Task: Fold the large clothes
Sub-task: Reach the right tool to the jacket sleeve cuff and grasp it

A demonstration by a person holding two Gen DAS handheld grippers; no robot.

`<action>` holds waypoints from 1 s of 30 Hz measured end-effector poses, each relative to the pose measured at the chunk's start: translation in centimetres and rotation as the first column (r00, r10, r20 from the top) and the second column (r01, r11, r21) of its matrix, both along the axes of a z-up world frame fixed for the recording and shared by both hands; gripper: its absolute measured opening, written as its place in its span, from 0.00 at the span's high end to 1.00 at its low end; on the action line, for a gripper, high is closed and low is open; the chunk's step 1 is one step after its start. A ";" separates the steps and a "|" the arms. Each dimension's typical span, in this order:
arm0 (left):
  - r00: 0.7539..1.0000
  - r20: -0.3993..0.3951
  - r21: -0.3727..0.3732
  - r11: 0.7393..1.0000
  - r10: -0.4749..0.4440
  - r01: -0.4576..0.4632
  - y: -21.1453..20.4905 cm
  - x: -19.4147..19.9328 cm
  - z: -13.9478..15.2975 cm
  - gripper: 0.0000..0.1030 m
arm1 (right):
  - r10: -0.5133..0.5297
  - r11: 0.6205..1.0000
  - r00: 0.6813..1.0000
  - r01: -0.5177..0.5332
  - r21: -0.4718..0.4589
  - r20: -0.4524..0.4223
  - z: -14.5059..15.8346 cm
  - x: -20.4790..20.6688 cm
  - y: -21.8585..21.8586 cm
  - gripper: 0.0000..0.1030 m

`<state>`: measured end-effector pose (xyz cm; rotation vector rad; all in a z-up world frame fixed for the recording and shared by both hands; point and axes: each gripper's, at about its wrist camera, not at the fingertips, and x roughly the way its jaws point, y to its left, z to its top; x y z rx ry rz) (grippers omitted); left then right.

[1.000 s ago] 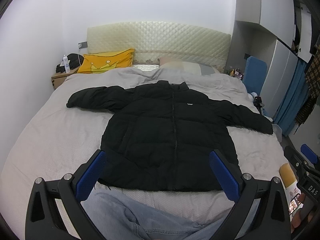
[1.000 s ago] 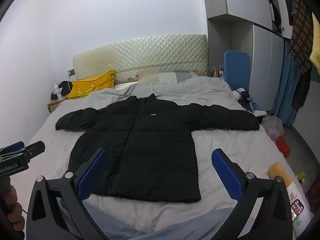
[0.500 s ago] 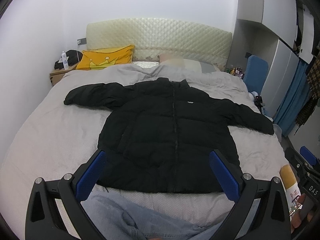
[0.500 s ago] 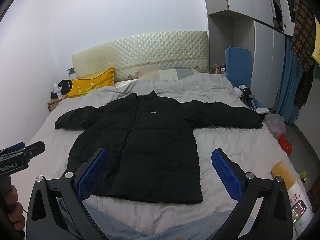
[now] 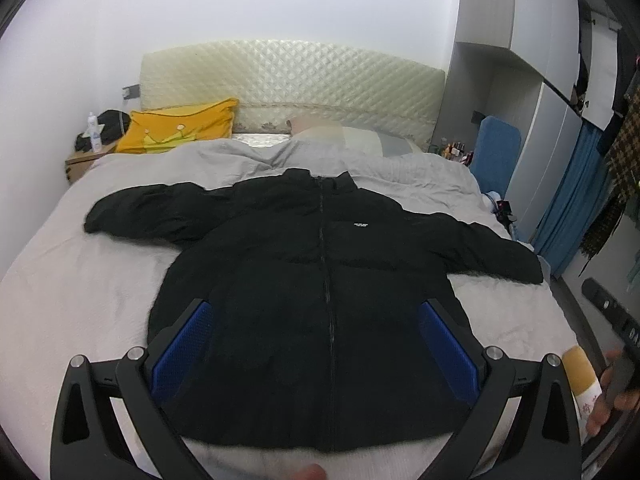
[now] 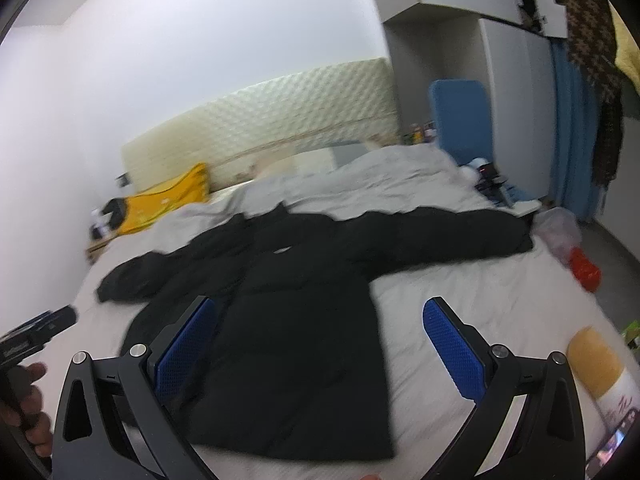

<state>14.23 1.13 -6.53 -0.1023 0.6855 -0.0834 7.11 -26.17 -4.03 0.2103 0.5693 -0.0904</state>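
The left gripper (image 5: 316, 328) was held wide open above the lower part of a black jacket (image 5: 320, 300), with nothing caught between its blue pads (image 5: 182, 344). The right gripper (image 6: 320, 336) was likewise spread wide and empty, tilted, over the jacket's right edge and the bare sheet beside it. The jacket was laid flat, front up and zipped, on a bed (image 5: 80, 292), with both sleeves stretched out to the sides and the collar pointed toward a padded headboard (image 5: 296, 76). A rumpled grey blanket (image 5: 248, 160) was seen beyond the collar, and a yellow pillow (image 5: 180, 128) at the head of the bed on the left. A bedside table (image 5: 82, 160) was seen beside that pillow. A blue curtain (image 5: 568, 208) was hung at the far right.
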 end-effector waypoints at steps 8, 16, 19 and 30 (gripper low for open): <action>0.999 -0.029 0.015 0.999 -0.031 0.031 -1.8 5.6 -6.2 0.01 | -0.054 0.998 0.999 0.054 0.043 -0.004 -5.0 7.4 -8.8 0.00; 0.998 -0.062 -0.017 1.000 -0.027 0.026 -1.0 8.4 -9.3 0.01 | -0.147 0.978 0.982 0.161 0.131 -0.115 -12.5 14.3 -18.7 0.00; 0.998 -0.065 -0.032 0.999 -0.007 0.005 -0.5 9.1 -10.1 0.01 | -0.208 0.952 0.968 0.233 0.200 -0.139 -15.5 16.1 -22.9 0.00; 0.995 -0.103 0.003 1.000 0.008 -0.008 -1.3 12.1 -13.3 0.01 | -0.403 0.758 0.891 0.454 0.468 -0.212 -24.9 19.1 -36.0 0.03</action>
